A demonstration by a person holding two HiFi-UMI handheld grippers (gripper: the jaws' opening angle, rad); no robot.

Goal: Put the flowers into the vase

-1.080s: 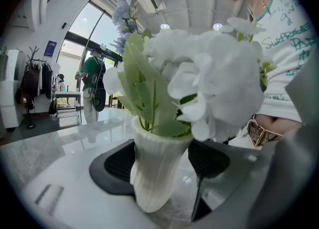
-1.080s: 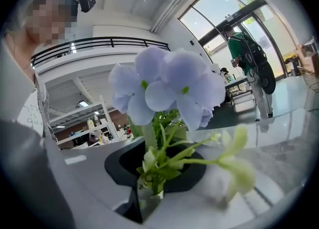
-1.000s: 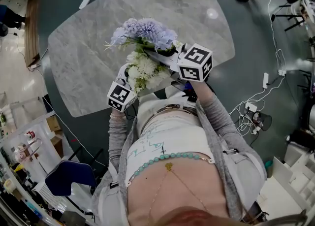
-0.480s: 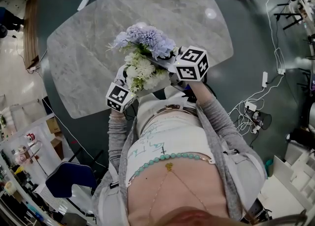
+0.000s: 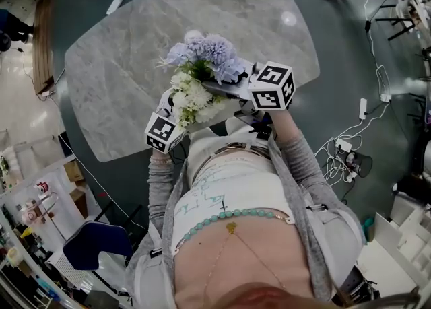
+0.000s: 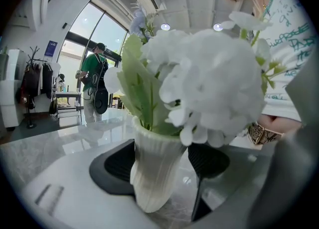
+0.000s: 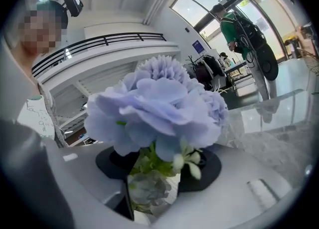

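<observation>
White ribbed vase (image 6: 152,190) sits right between the pads of your left claw (image 6: 158,170). Both black pads press on its sides, so that claw is clamped on the vase. It's stuffed with white flowers (image 6: 209,83) and pale green leaves (image 6: 134,86), which fill most of the left gripper view. I can't tell whether its foot actually rests on the grey marble surface (image 5: 114,79) or hangs just above it. In the head view it's at the near edge, close to your body.

Your right claw (image 7: 154,183) is closed low down on the stem and green foliage of the blue hydrangea bunch (image 7: 154,108), and the blooms tower over the jaws. From the head view the blue bunch sits just beyond the white flowers and touches them, with the right claw coming in from your right. Its marker cube (image 5: 271,87) is beside the blooms, and the left one (image 5: 164,132) is just under the white flowers.

A bit of white ribbing shows behind the stem in the right gripper view, but I can't tell whether the stem is in the vase neck or only beside it.
</observation>
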